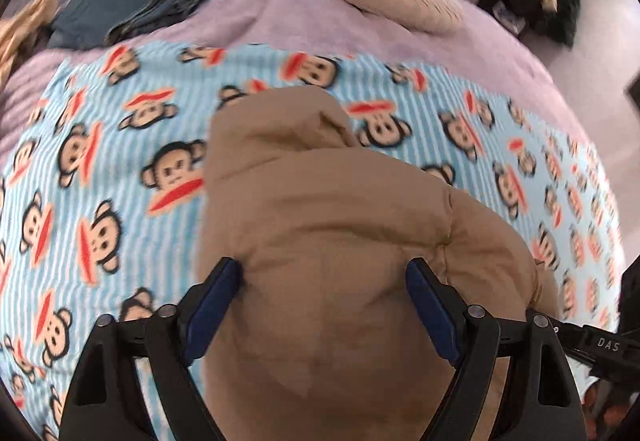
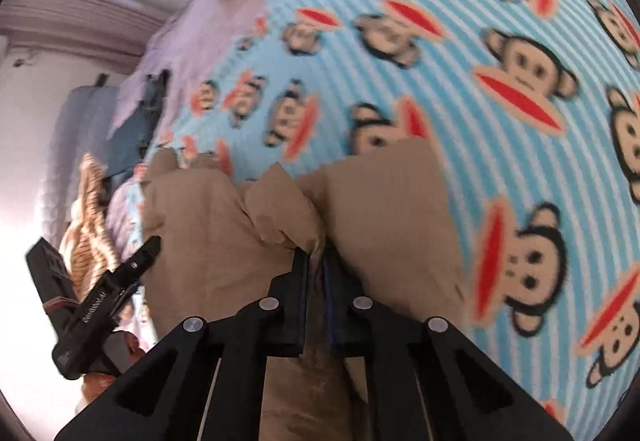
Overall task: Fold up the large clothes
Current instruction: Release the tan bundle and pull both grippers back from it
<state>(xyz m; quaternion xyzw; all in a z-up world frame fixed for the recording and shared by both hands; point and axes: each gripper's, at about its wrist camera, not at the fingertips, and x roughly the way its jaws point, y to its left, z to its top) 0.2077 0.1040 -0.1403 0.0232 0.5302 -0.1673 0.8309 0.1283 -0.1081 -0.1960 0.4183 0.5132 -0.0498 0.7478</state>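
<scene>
A fold is being set up: the tan padded jacket (image 1: 340, 241) lies mid-frame on the monkey-print blanket (image 1: 100, 161) over the bed. The left gripper (image 1: 324, 273) stands wide, its pads either side of the jacket's bulk; whether they press it I cannot tell. The right gripper (image 2: 316, 261) is pinched shut on a jacket edge, lower centre. Next, that edge probably needs carrying across.
</scene>
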